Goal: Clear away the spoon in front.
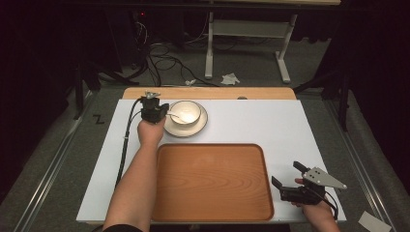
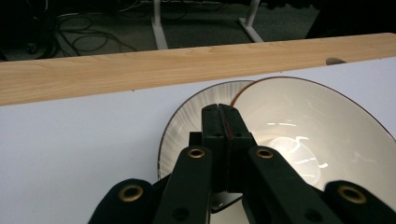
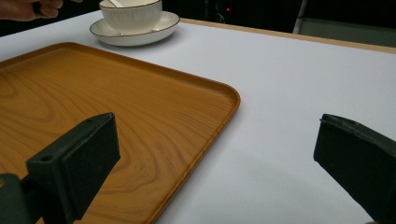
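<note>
A white ribbed bowl (image 1: 187, 110) stands on a white saucer (image 1: 199, 126) at the back of the white table top. A pale spoon (image 1: 175, 116) lies in the bowl with its handle pointing left. My left gripper (image 1: 165, 114) is at the bowl's left rim, and its jaws are pressed together on that handle. In the left gripper view the shut jaws (image 2: 219, 121) sit over the saucer (image 2: 184, 126), right beside the bowl (image 2: 322, 126). My right gripper (image 1: 287, 174) rests open at the front right, just off the wooden tray (image 1: 212, 183). Nothing is between its fingers (image 3: 217, 140).
The wooden tray (image 3: 116, 93) lies bare at the front centre, and the bowl (image 3: 130, 14) and saucer (image 3: 140, 35) are beyond it. A wooden strip (image 2: 140, 70) runs along the table's far edge. Cables and a white frame stand on the floor behind.
</note>
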Demonstrator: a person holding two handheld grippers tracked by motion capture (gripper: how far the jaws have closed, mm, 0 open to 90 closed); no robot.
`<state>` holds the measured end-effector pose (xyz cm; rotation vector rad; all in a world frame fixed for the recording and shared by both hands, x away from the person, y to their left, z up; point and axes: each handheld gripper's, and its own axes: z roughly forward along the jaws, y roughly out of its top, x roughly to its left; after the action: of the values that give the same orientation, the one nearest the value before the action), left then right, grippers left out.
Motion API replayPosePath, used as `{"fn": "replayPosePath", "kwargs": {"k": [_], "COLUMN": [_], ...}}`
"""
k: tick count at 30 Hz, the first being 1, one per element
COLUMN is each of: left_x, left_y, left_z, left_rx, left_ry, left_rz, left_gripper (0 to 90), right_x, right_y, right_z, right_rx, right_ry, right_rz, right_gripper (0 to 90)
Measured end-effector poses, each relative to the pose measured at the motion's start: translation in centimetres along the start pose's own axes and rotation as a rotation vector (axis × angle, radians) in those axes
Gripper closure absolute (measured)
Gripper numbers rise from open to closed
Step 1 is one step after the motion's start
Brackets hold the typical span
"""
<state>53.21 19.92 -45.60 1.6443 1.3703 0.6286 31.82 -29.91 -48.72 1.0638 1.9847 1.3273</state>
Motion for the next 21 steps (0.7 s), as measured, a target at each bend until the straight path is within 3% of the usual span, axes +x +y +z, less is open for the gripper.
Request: {"fn": "replayPosePath", "kwargs": {"k": [9, 12, 19, 21], "left_x": [0.4, 0.3, -0.3, -0.3], "left_y": [-0.4, -0.7, -1.3, -1.6], "left_z": [0.9, 0.9, 0.2, -0.4], "left_rx": [0.034, 0.063, 0.068, 0.057], "left_ry": [0.016, 0.000, -0.025, -0.040], "left_rz": [-0.013, -0.011, 0.003, -0.009], "left_gripper": [90.0, 90.0, 90.0, 90.0], "right_x": [0.1, 0.1, 0.4, 0.6], "right_y": [0.0, 0.0, 0.1, 0.1], "right_z": [0.1, 0.2, 0.3, 0.2], "right_rx": [0.004, 0.004, 0.001, 0.000], "right_ry": [0.009, 0.012, 0.019, 0.024], "right_rz": [0.008, 0.005, -0.004, -0.009], "right_gripper": [1.6, 1.6, 1.5, 1.5]}}
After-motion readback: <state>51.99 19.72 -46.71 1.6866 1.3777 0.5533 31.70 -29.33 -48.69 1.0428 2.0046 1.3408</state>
